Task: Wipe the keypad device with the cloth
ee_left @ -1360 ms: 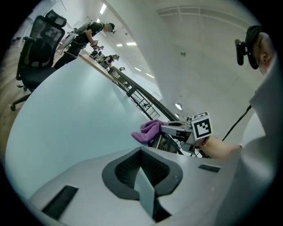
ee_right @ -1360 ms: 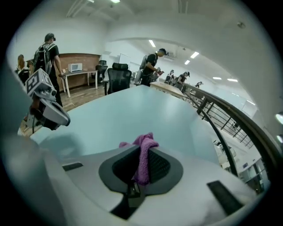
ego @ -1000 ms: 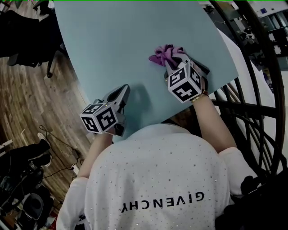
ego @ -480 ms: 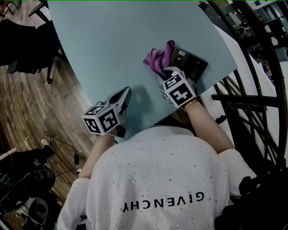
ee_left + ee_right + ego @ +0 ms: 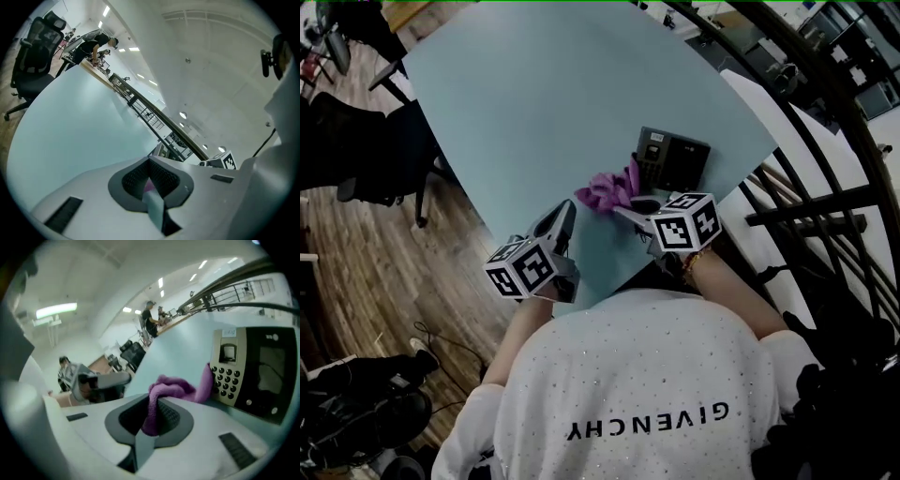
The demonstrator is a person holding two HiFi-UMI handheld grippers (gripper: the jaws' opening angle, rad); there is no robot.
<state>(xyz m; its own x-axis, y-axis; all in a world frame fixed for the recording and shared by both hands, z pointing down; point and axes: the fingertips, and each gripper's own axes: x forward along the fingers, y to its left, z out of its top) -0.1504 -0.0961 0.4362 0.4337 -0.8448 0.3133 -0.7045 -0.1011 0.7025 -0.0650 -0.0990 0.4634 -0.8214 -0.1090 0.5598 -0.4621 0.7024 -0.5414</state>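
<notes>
My right tool (image 5: 151, 423) is pinching the cloth (image 5: 173, 387) — a purple fold is squeezed tight between its two sides, and the rest flops out in front. My left tool (image 5: 563, 212) is pressed together and holds nothing. It sits low on the desk (image 5: 525, 103), close to my body, just left of the cloth. A tiny bit of pink shows past its tips. I think that is only the cloth lying beyond it.

The keypad (image 5: 672, 157) lies flat on the desk, near the right edge. From my right tool it is ahead and a bit to the right. The side with the little round keys is closest to that tool. The dark part is further off to the right. So its long way runs left to right from where I stand, a little tilted. The loose end of the cloth is up against the key side, touching it or very nearly.

My right tool is much nearer to the keypad than my left one, and it has the cloth — so I think it should do the wiping. I judge the push should go forward and right, along the long way, over the keys first and then the dark part. The keypad may slide, so my left tool could press on it.
</notes>
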